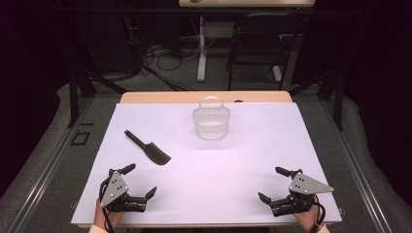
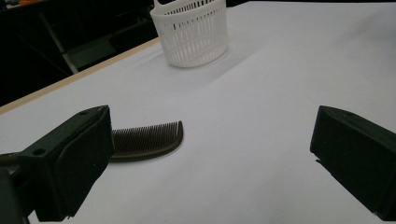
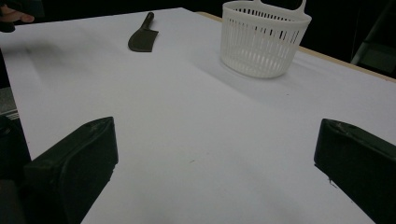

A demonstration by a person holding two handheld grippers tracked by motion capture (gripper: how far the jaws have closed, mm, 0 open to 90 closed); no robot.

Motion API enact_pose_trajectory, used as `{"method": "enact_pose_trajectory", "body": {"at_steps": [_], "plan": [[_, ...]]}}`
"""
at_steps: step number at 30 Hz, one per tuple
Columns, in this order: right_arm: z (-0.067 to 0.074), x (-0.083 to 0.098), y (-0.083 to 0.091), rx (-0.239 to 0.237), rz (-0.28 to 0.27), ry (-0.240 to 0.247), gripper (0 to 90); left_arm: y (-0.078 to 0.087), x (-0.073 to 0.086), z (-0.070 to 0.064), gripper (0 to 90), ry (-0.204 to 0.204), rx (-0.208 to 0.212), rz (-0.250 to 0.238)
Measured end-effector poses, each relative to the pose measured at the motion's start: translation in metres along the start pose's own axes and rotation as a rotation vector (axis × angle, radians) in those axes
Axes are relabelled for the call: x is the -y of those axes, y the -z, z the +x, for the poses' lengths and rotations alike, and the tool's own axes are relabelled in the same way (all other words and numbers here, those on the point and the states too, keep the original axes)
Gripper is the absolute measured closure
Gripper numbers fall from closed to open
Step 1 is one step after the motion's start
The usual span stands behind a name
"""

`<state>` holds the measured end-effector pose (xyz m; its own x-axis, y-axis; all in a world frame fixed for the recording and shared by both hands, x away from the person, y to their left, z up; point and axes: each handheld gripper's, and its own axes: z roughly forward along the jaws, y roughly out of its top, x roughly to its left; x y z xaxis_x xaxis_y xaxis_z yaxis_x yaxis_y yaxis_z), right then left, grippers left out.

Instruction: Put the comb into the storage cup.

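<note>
Left gripper view: jaws hide comb (image 2: 149,140) handle.

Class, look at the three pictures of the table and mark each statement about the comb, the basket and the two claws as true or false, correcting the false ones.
1. The dark comb lies inside the white basket. False: it lies flat on the white table cover, apart from the basket.
2. The left claw is open and holds nothing. True.
3. The basket stands upright near the far edge of the table. True.
4. The right claw grips the basket's handle. False: it is open, near the table's near edge, far from the basket.
5. The comb is nearer the left claw than the right claw. True.
</note>
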<state>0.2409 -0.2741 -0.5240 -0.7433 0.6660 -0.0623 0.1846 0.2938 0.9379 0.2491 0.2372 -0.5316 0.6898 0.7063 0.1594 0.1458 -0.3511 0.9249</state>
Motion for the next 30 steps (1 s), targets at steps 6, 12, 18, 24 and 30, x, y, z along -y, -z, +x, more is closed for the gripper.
{"method": "enact_pose_trajectory", "body": {"at_steps": [6, 12, 18, 24, 30], "plan": [[0.001, 0.000, -0.002, 0.002, 0.009, 0.010, 0.0, -0.001, -0.001, 0.002, 0.0, 0.004, -0.029, 0.018], [0.001, 0.001, -0.002, 0.004, 0.015, 0.009, 0.0, -0.004, -0.003, 0.005, 0.1, -0.010, -0.059, 0.026], [0.002, 0.001, -0.003, 0.003, 0.023, 0.010, 0.0, -0.005, -0.004, 0.012, 0.2, -0.004, -0.090, 0.034], [0.002, 0.001, -0.002, 0.000, 0.024, 0.014, 0.0, -0.007, -0.006, 0.018, 0.2, 0.012, -0.107, 0.036], [0.001, 0.001, -0.002, 0.003, 0.026, 0.015, 0.0, -0.013, -0.009, 0.027, 0.3, 0.014, -0.127, 0.040]]}}
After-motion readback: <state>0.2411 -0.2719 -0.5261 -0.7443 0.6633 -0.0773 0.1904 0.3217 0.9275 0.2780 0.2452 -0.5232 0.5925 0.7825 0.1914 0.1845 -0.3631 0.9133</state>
